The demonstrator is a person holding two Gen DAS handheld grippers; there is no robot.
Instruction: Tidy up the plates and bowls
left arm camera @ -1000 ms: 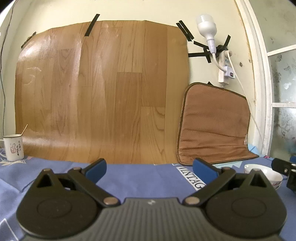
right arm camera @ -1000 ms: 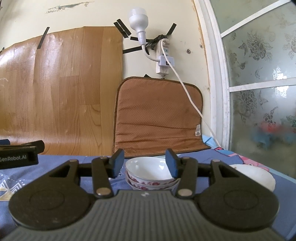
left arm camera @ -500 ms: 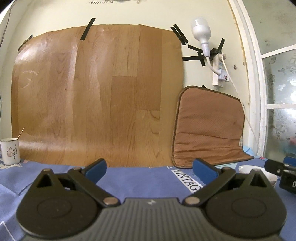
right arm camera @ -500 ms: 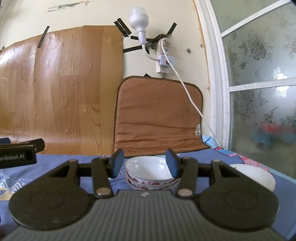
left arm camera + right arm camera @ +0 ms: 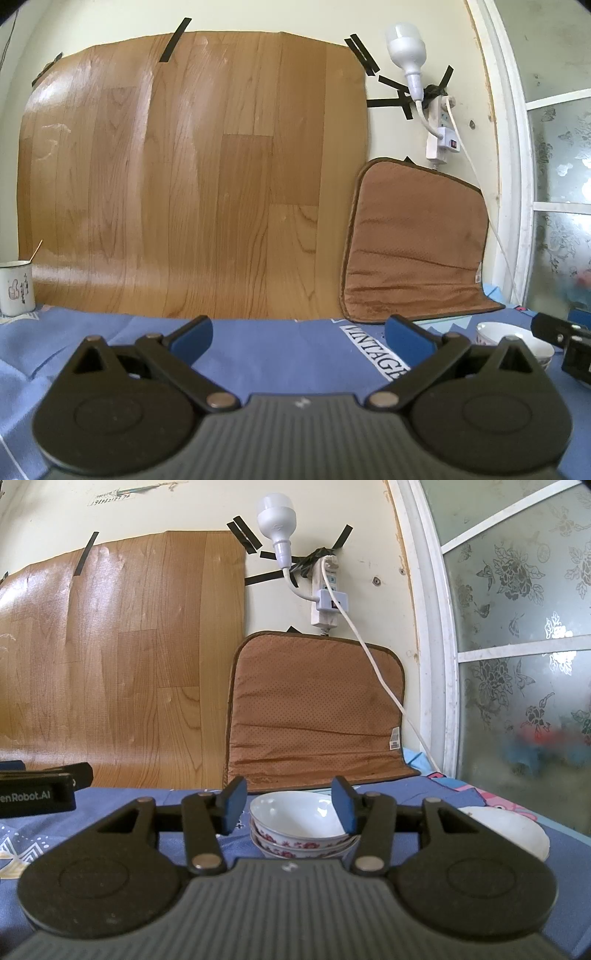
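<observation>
A stack of white bowls with red flower patterns (image 5: 301,827) sits on the blue tablecloth (image 5: 110,812) in the right wrist view. My right gripper (image 5: 290,805) is open, its blue-padded fingers on either side of the stack and just in front of it, holding nothing. A white plate (image 5: 513,830) lies to the right of the bowls. My left gripper (image 5: 299,338) is open and empty over the blue cloth; the bowls (image 5: 513,341) show at its far right, partly hidden by its own frame.
A brown cushion (image 5: 314,709) leans on the wall behind the bowls. A wood-pattern sheet (image 5: 192,166) is taped to the wall. A white mug (image 5: 14,288) stands at the far left. A frosted glass door (image 5: 524,664) borders the right side. A cable (image 5: 384,683) hangs from a wall socket.
The left gripper has shifted a little, so the wall and bowls sit slightly differently in its view. The right gripper and the bowls have barely moved.
</observation>
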